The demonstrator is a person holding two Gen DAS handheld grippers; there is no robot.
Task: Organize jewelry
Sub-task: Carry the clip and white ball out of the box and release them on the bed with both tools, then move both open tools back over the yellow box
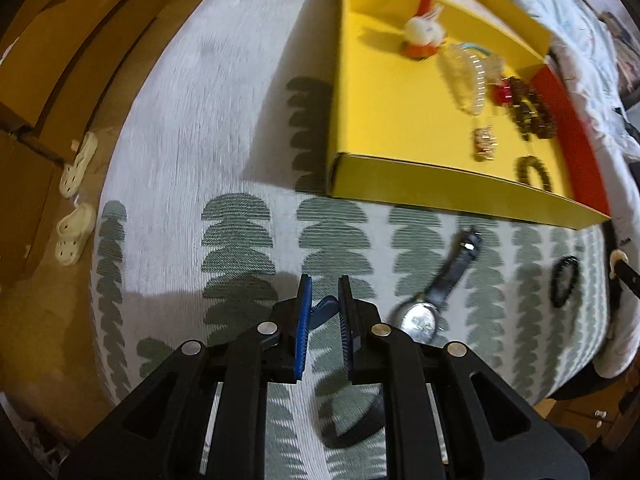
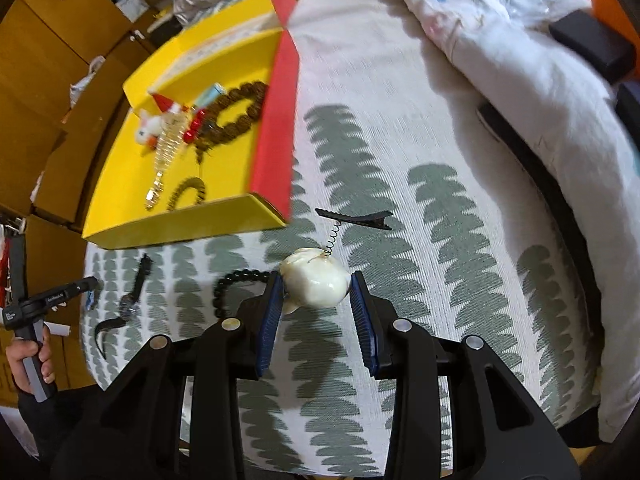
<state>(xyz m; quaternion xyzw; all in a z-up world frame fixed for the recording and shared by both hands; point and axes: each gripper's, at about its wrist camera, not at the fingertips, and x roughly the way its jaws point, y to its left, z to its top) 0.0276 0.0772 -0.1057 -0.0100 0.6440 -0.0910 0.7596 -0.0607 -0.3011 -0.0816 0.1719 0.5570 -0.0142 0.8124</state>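
Observation:
A yellow box (image 1: 400, 184) (image 2: 180, 228) lies on the leaf-patterned bedspread, holding a red-and-white plush charm (image 1: 424, 32), a clear hair claw (image 1: 468, 76), brown beads (image 1: 532, 112) and a small dark bracelet (image 1: 534, 172). My left gripper (image 1: 325, 280) is shut on a small blue item (image 1: 322, 310) just above the cover. Right of it lies a wristwatch (image 1: 420, 316) (image 2: 130, 300), and further right a black bead bracelet (image 1: 564, 280) (image 2: 236, 284). My right gripper (image 2: 316, 276) is shut on a white ornament (image 2: 314, 282), joined by a spring to a black hair clip (image 2: 352, 216).
A rumpled white duvet (image 2: 520, 80) is piled at the right and far side of the bed. White slippers (image 1: 76, 172) sit on the floor by wooden cabinets (image 1: 60, 60). A person's hand (image 2: 28, 356) holds the left gripper's handle at the bed's left edge.

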